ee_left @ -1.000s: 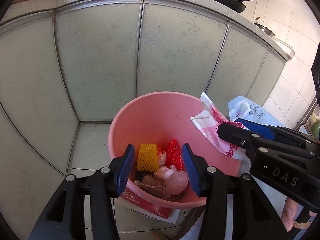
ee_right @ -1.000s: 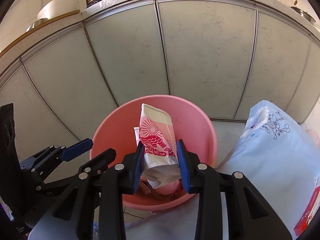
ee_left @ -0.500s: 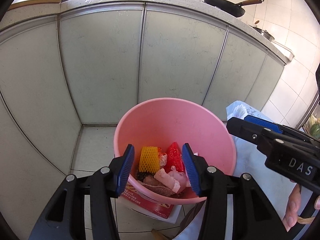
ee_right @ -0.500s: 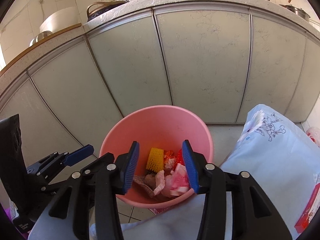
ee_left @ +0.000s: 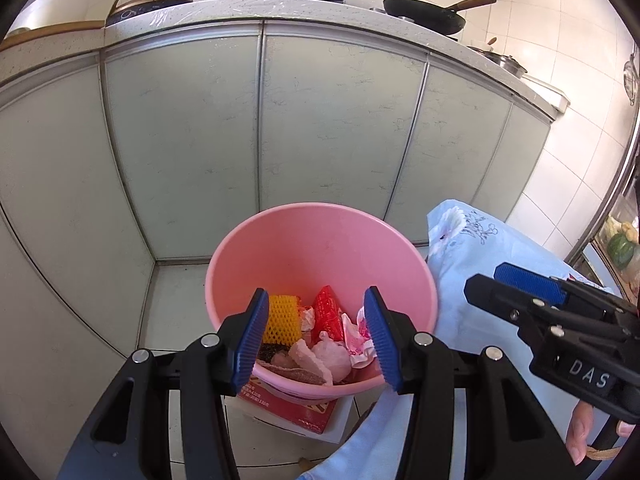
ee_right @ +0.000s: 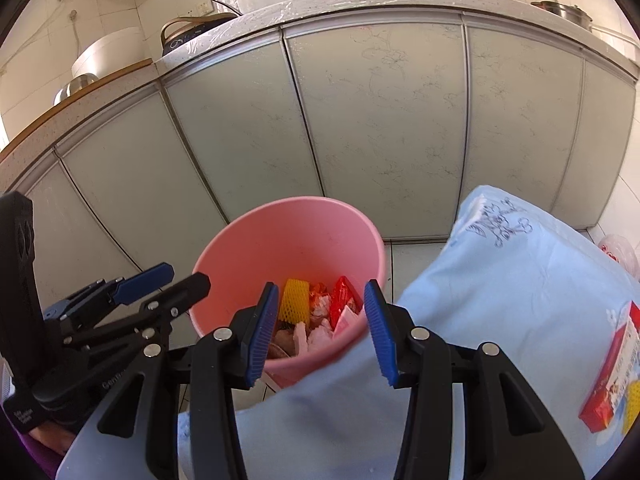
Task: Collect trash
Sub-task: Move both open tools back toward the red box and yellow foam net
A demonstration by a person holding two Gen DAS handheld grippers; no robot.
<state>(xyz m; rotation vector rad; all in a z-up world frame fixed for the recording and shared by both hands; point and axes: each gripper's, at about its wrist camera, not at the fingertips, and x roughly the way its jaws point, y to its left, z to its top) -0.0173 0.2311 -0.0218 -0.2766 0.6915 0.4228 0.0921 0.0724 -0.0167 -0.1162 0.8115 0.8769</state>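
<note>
Pink plastic defines the round waste bucket [ee_left: 320, 240], which stands on the tiled floor against the pale cabinet doors [ee_left: 328, 120] and holds the collected trash: a yellow foam fruit net [ee_left: 282, 320], a red foil wrapper [ee_left: 327, 312] and crumpled white-and-pink paper [ee_left: 356, 340]. These items likely handle as light, soft and crushable; pinch each across its bulk. The left gripper [ee_left: 316, 336] stands wide and empty. The right gripper [ee_right: 320, 328], whose jaws have just been opening, is also empty. A red-and-white carton [ee_right: 612, 376], probably stiff but light, lies on the light blue cloth [ee_right: 500, 300]; grip its narrow edges.
</note>
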